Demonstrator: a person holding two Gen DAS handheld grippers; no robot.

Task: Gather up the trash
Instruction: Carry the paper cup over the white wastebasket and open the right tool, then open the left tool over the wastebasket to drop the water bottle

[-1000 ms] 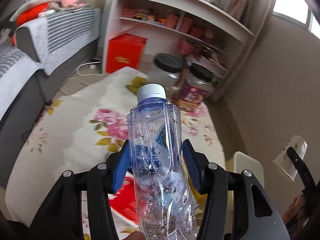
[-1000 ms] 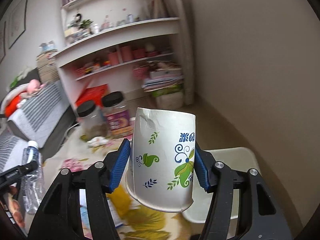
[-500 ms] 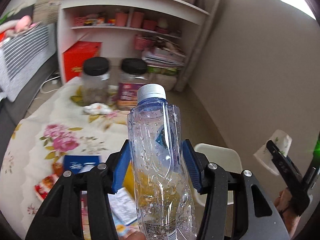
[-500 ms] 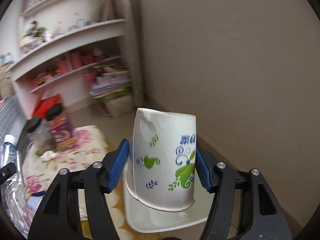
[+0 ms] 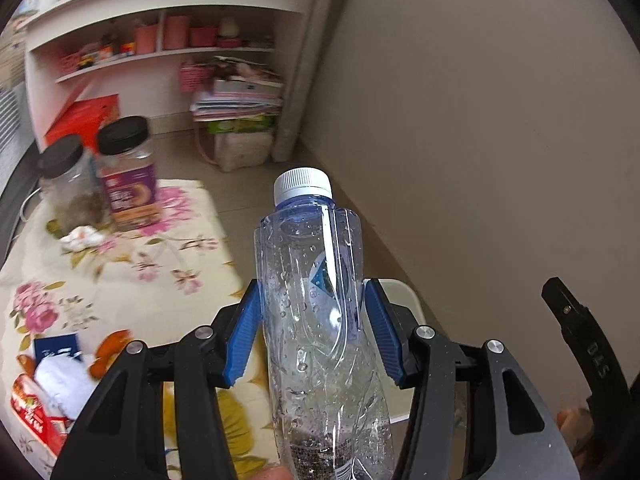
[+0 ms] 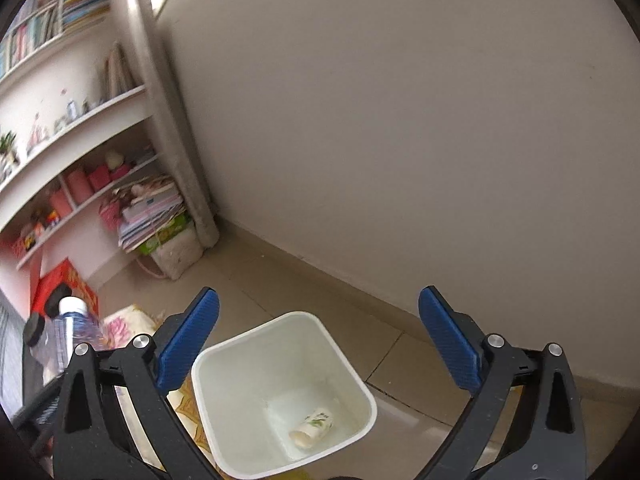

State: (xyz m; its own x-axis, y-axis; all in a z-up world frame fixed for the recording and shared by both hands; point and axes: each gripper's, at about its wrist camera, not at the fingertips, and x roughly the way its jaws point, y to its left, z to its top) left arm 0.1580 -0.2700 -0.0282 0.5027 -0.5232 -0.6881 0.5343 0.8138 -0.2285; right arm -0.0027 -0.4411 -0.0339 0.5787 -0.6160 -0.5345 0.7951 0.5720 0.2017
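My left gripper [image 5: 312,334] is shut on a clear plastic bottle [image 5: 320,320] with a white cap, held upright beside the floral-cloth table. The bottle also shows in the right wrist view [image 6: 76,330] at the far left. My right gripper [image 6: 318,338] is open and empty, directly above a white trash bin [image 6: 352,372] on the floor. A paper cup [image 6: 314,426] with green print lies on its side at the bottom of the bin. In the left wrist view only the bin's rim [image 5: 404,296] shows behind the bottle, and the right gripper's black finger [image 5: 580,344] is at the far right.
A floral cloth [image 5: 132,276] carries two black-lidded jars [image 5: 128,176], a crumpled tissue [image 5: 82,236] and wrappers [image 5: 44,392] at the lower left. White shelves [image 5: 160,52], a red box [image 5: 86,118] and a stack of papers [image 5: 236,100] stand behind. A beige wall [image 6: 400,140] is close on the right.
My right gripper opened and the paper cup dropped into the bin. Both grippers swung right toward the wall and the bin. The left gripper kept its hold on the bottle.
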